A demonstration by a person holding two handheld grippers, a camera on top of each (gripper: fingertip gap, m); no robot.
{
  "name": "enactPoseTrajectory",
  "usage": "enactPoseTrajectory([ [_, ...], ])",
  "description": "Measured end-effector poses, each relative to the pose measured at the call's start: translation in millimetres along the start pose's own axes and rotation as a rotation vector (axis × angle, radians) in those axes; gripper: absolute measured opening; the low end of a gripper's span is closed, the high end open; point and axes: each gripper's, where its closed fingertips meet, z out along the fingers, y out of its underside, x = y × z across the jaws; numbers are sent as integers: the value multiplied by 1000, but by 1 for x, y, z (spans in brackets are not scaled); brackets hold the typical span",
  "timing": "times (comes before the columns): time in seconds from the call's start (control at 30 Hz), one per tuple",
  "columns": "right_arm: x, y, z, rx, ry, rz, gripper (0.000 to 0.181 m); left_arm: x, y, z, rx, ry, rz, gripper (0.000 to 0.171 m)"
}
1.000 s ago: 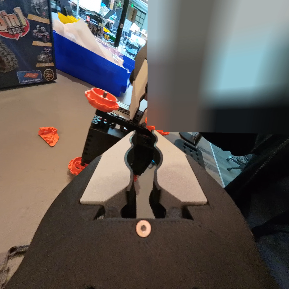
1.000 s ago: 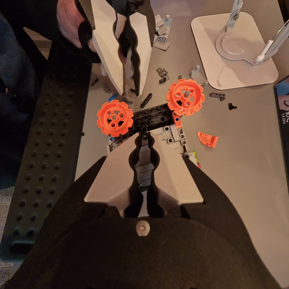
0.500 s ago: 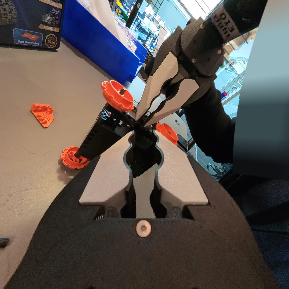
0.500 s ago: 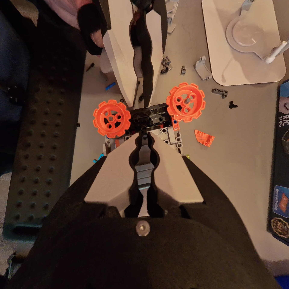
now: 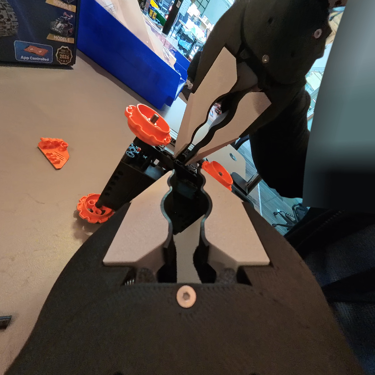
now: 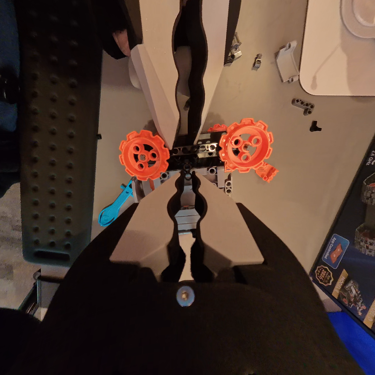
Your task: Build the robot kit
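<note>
A black and grey building-brick vehicle frame (image 5: 132, 176) with orange toothed wheels (image 5: 147, 124) stands tilted on the table, one wheel (image 5: 94, 209) resting on the surface. My left gripper (image 5: 185, 178) is shut on its black body. My right gripper (image 6: 186, 174) is shut on a small black pin at the middle of the frame's black beam (image 6: 203, 149), between two orange wheels (image 6: 144, 155) (image 6: 246, 145). Each gripper shows in the other's view, tips almost meeting on the frame: the right (image 5: 182, 157) from above, the left (image 6: 186, 142) from the far side.
A loose orange wedge piece (image 5: 53, 152) lies to the left on the table. A blue bin (image 5: 125, 60) and a printed box (image 5: 36, 30) stand behind. A blue tool (image 6: 115, 207), small grey parts (image 6: 287, 64), a white stand base (image 6: 334, 50) and a black studded strip (image 6: 54, 121) surround the frame. Only a small space, under 4 cm, lies between the two pairs of fingers.
Both grippers have closed in on the frame, and the left gripper's tips now reach the black beam. The right gripper has come fully into the left view. The blue tool has come into sight.
</note>
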Motion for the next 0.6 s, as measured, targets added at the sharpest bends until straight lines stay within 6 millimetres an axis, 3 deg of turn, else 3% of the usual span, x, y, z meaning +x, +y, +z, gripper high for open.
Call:
enactPoseTrajectory([
  [0.37,-1,3,-1,-164,-144,-23,4,0,-1,1,27,10,16,19],
  [0.6,-1,2,1,-165,-151,-8,4,0,-2,-1,62,25,9,20],
])
